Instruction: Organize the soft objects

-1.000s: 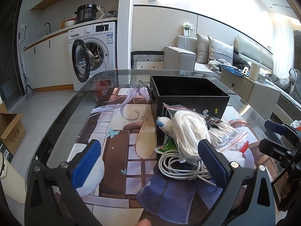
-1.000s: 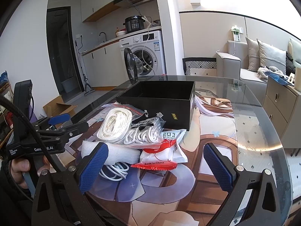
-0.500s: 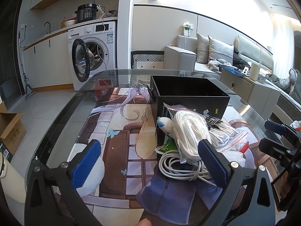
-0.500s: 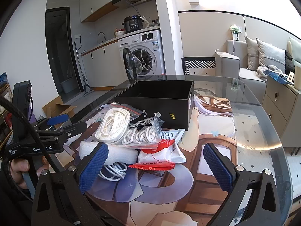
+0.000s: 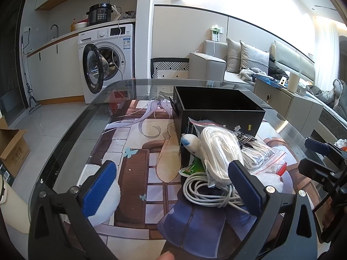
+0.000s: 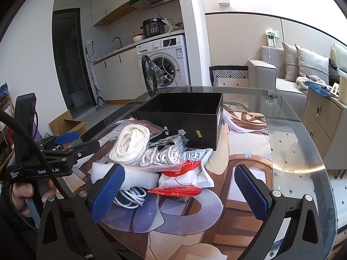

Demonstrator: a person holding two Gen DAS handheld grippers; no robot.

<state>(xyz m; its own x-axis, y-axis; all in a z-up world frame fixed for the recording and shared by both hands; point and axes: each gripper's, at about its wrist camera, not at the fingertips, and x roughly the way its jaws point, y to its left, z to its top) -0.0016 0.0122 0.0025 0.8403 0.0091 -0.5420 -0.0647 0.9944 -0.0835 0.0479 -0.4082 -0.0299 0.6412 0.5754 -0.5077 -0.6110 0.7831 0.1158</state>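
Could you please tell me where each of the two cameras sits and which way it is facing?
Left wrist: on the left claw, open, looking across the glass table at the pile's left side; a fingertip shows at the bottom edge.
Right wrist: on the right claw, open, facing the pile's right side; the left hand shows.
Shared: black box, bagged white rope, washing machine.
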